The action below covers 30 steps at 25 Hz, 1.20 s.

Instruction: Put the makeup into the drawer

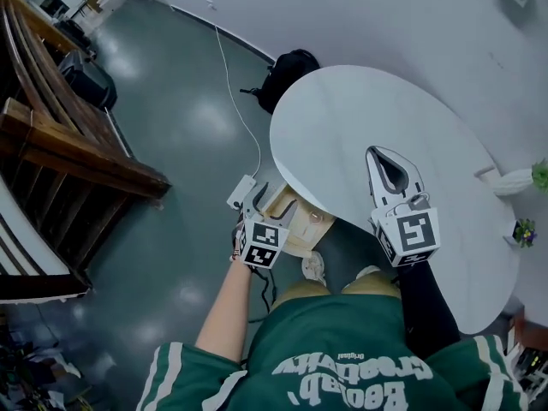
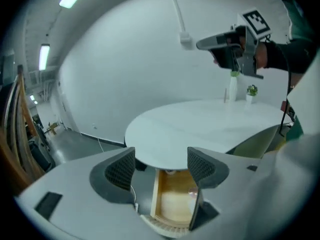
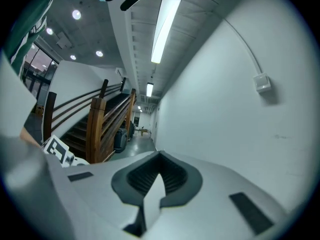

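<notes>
A wooden drawer stands pulled out from under the near-left edge of the round white table. My left gripper hovers just above and in front of the drawer, open and holding nothing. In the left gripper view the drawer shows between the left gripper's spread jaws, with a small pale round item on its floor at the right side. My right gripper is held over the tabletop, shut with nothing in it. In its own view the right gripper points at the wall and a staircase.
A white vase and a small potted plant stand at the table's far right edge. On the floor lie a black backpack and a white power strip with its cable. A wooden staircase rises at the left.
</notes>
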Tool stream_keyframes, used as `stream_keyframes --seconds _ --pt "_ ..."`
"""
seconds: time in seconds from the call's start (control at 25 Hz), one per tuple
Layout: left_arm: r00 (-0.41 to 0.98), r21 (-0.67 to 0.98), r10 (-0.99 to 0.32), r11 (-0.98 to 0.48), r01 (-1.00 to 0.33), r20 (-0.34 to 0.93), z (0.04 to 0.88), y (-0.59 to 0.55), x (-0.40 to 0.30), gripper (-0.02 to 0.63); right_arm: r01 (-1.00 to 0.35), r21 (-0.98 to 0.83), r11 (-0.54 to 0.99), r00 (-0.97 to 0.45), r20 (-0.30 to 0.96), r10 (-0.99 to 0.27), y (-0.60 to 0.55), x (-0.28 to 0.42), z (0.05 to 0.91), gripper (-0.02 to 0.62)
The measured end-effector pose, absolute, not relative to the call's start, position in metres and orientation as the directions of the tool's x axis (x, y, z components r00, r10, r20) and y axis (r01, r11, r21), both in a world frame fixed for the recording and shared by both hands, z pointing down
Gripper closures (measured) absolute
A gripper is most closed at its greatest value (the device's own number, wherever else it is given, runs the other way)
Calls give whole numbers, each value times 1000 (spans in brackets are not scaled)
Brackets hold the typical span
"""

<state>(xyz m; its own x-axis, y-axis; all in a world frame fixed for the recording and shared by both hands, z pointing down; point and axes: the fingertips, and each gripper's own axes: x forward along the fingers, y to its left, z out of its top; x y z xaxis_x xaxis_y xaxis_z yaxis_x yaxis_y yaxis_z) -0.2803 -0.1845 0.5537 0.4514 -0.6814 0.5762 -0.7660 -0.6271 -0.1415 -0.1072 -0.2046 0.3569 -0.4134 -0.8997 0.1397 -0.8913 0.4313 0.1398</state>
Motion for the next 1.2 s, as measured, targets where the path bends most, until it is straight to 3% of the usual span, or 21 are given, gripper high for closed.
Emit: stream_keyframes --seconds 0.44,0.56,0.84,1.2 --pt "400 -153 -898 -428 -891 186 347 -213 -310 298 -866 165 472 -469 62 -881 -209 -138 324 591" --pt "367 -183 -926 -378 -908 91 312 -213 -312 339 -866 167 472 -471 50 -881 -213 -141 318 591" --pt "458 -163 -884 -468 -869 93 309 -219 -264 331 -898 158 410 -408 47 -912 -208 -109 313 591" --pt "637 -165 -766 -642 -749 87 304 -228 -101 332 -970 142 198 -192 56 -980 -187 54 314 591"
